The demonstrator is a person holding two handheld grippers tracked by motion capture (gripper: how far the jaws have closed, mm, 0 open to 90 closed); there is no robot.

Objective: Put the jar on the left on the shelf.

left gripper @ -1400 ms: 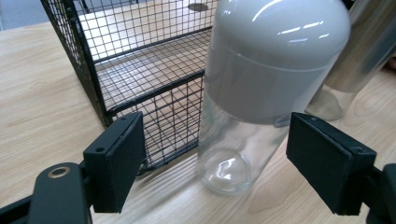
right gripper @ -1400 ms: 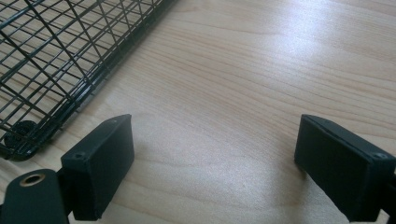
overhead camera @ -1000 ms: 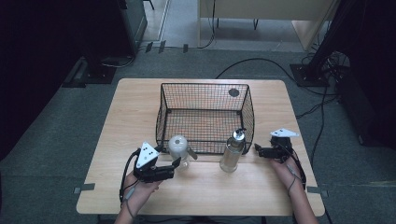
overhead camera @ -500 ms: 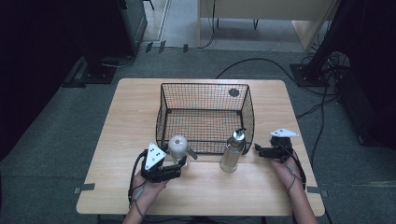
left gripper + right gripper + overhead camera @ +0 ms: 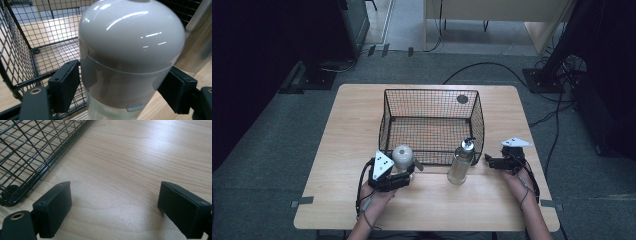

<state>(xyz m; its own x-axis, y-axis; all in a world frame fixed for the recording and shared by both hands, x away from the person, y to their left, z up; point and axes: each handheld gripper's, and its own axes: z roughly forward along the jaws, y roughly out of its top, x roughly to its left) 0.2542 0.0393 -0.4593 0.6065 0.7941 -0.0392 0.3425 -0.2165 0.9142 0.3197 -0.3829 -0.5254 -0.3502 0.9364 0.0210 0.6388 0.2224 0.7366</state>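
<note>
A bottle with a glossy white domed top [image 5: 402,155] stands on the table just outside the near left corner of the black wire basket [image 5: 432,92]. My left gripper [image 5: 405,169] reaches in from the near side, and its pads press the bottle's [image 5: 130,55] two sides. To the right, a clear bottle with a silver pump [image 5: 460,162] stands upright by the basket's front wall. Right of that bottle, my right gripper [image 5: 488,161] lies low over the table, open, with bare wood between its jaws [image 5: 115,205].
The basket [image 5: 17,50] has nothing inside it and takes up the middle of the wooden table [image 5: 352,125]; its lower corner [image 5: 30,150] lies left of my right jaws. A dark round spot [image 5: 462,99] sits behind it. Cables lie on the floor beyond.
My left gripper has moved right and forward up to the white-domed bottle and now has it between its jaws. The right gripper and the pump bottle have stayed put.
</note>
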